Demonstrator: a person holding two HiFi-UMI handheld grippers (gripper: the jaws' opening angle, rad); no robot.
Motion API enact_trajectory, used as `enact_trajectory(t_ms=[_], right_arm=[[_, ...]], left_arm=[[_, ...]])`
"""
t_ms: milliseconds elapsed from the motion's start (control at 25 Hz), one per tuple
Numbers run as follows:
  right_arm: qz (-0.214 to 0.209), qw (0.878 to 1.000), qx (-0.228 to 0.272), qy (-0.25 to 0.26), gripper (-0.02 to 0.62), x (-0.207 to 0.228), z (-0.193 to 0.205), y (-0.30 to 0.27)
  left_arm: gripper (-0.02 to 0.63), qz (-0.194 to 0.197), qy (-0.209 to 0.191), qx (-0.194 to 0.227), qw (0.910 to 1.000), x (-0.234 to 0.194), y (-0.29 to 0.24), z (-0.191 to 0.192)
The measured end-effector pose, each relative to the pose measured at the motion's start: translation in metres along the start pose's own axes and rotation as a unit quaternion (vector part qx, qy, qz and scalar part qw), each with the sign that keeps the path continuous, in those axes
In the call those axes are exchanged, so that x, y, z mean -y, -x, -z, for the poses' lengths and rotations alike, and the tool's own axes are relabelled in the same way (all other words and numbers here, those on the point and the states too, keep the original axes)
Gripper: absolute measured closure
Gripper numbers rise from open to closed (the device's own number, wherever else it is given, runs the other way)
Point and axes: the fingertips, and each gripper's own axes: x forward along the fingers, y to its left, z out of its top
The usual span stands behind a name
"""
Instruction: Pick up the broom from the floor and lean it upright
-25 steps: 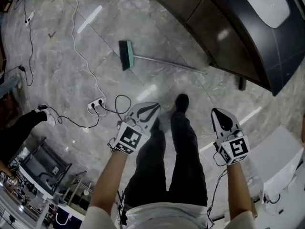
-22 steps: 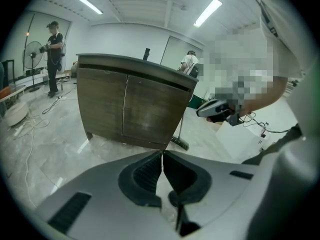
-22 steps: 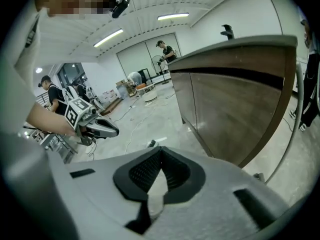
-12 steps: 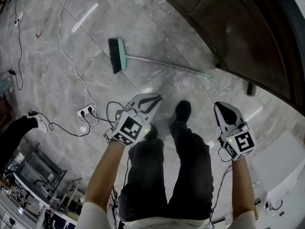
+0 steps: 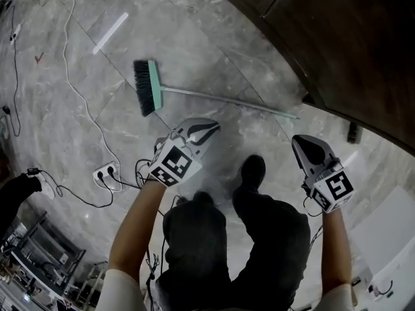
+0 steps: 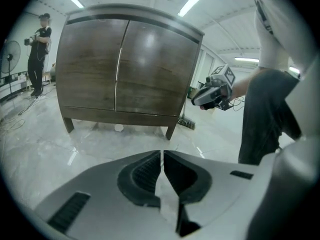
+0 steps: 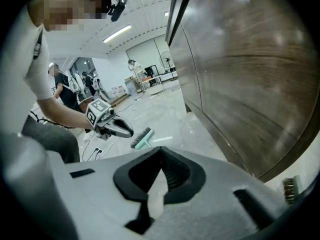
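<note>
The broom lies flat on the grey marble floor, its teal head with dark bristles to the left and its thin metal handle running right toward the cabinet. My left gripper hovers just short of the handle's middle, jaws shut and empty. My right gripper hangs near the handle's far end, also shut on nothing. In the right gripper view the broom head shows on the floor beyond the left gripper. The left gripper view shows its own shut jaws and the right gripper.
A dark wooden cabinet on short legs fills the upper right and stands close ahead. White and black cables and a power strip lie at the left. The person's legs and shoe are between the grippers. People stand far off.
Both grippers have sunk toward the floor as the person crouches. The broom now looks nearer and larger, with the left gripper's tip close to its handle.
</note>
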Motion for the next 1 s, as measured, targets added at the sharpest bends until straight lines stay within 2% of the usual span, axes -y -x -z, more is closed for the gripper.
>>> enact_trajectory(t_ms=[160, 280, 400, 440, 480, 520, 800, 1000], right_arm=[[-0.013, 0.999, -0.015, 0.041, 0.594, 0.005, 0.037, -0.027], [-0.019, 0.998, -0.021, 0.053, 0.595, 0.009, 0.061, -0.04], [-0.024, 0.998, -0.018, 0.049, 0.594, 0.012, 0.078, -0.05], [-0.024, 0.998, -0.017, 0.049, 0.595, 0.014, 0.083, -0.053], [-0.022, 0.999, -0.014, 0.048, 0.594, 0.016, 0.088, -0.056], [-0.021, 0.999, -0.011, 0.046, 0.594, 0.018, 0.093, -0.058], [-0.02, 0.999, 0.006, 0.035, 0.594, 0.026, 0.119, -0.075], [-0.016, 1.0, 0.007, 0.025, 0.595, 0.028, 0.14, -0.08]], left_arm=[[0.594, 0.015, -0.018, -0.015, 0.9996, -0.015, -0.037, 0.037], [0.594, 0.033, -0.032, -0.025, 0.9986, -0.02, -0.062, 0.061], [0.589, 0.045, -0.049, -0.035, 0.9971, -0.024, -0.085, 0.08], [0.568, 0.049, -0.055, -0.04, 0.9965, -0.025, -0.091, 0.086], [0.518, 0.053, -0.06, -0.045, 0.9958, -0.025, -0.098, 0.092], [0.506, 0.056, -0.063, -0.05, 0.9952, -0.026, -0.104, 0.098], [0.505, 0.062, -0.095, -0.081, 0.9902, -0.038, -0.146, 0.134], [0.462, 0.066, -0.128, -0.12, 0.9823, -0.043, -0.174, 0.161]])
